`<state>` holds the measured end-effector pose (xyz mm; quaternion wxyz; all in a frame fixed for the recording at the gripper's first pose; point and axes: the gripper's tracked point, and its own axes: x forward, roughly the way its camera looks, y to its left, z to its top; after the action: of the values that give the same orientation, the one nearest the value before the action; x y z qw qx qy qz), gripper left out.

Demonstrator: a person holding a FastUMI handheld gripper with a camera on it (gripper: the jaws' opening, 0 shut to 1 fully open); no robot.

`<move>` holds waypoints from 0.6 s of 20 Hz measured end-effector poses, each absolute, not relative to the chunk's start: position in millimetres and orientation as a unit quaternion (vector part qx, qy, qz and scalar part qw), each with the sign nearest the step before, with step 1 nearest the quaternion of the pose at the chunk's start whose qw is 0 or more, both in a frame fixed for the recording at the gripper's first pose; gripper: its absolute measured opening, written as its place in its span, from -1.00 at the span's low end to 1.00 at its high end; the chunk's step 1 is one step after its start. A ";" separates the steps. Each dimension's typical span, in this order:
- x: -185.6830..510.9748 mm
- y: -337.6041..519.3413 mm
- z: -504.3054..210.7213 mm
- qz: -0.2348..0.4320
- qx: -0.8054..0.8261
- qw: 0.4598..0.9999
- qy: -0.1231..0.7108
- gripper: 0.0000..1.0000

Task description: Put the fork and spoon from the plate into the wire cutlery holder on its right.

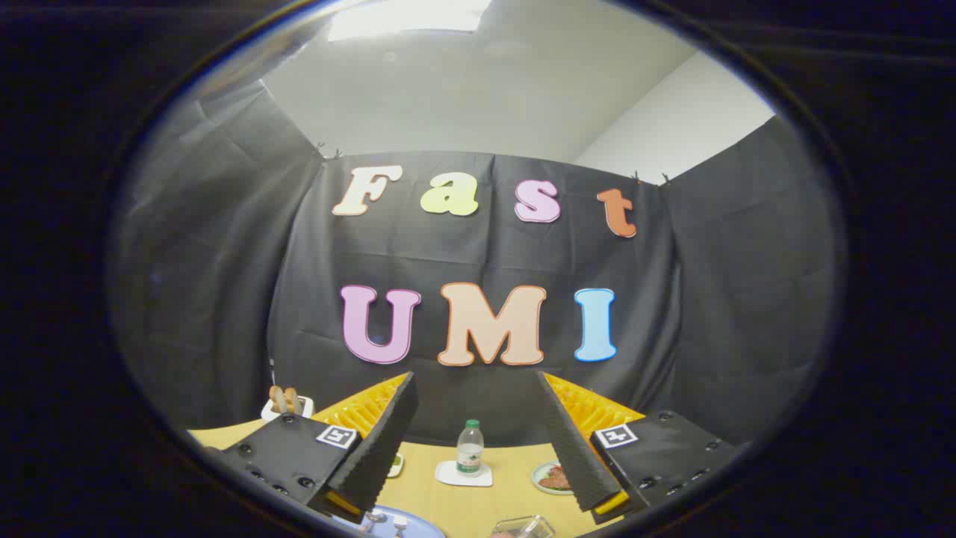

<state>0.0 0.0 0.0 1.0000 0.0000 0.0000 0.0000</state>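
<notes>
Hand-held gripper (478, 441) fingers apart above blue plate (403, 521).

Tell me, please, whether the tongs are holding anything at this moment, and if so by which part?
Nothing is held. The tongs stand open, with only the wooden table and a small water bottle on its white coaster showing in the gap beyond the fingers.

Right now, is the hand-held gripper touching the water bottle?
Apart. The gripper view shows the hand-held gripper open, with the water bottle standing on its coaster far beyond the fingers, bare table between them.
</notes>
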 end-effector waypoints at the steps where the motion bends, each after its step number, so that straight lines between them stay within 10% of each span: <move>1: 2.6 5.1 -3.7 0.005 0.004 1.000 0.003 0.95; 12: 17.0 20.6 -10.9 0.015 0.020 0.999 0.023 0.95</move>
<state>17.0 20.6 -10.9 0.9994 0.0198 0.0226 0.0150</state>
